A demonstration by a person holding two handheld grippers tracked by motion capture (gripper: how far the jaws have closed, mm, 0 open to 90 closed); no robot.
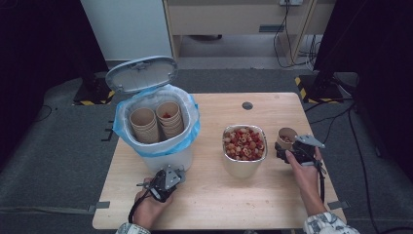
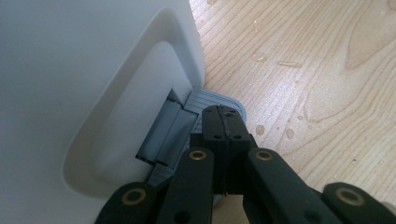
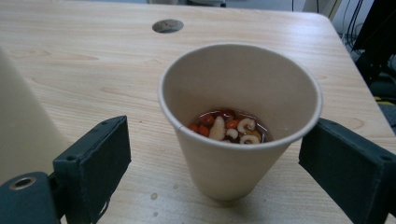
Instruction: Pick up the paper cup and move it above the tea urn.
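Right gripper (image 3: 219, 163): jaws stand open on either side of the paper cup (image 3: 240, 116); the right jaw sits at the cup's wall, the left stands clear.
Left gripper (image 2: 224, 123): jaws closed, tips on the grey pedal (image 2: 217, 100) at the foot of the white bin (image 1: 158, 129).
Paper cup: upright on the wooden table (image 1: 214, 195), right of the metal bowl (image 1: 244, 145), holding some red and pale pieces in liquid.

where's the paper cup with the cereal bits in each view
High view: the paper cup stands at the table's right side, just ahead of the right gripper.
Left gripper view: not in it.
Right gripper view: paper cup in the centre, between the open jaws.
Shared landmark: the round hole in the tabletop.
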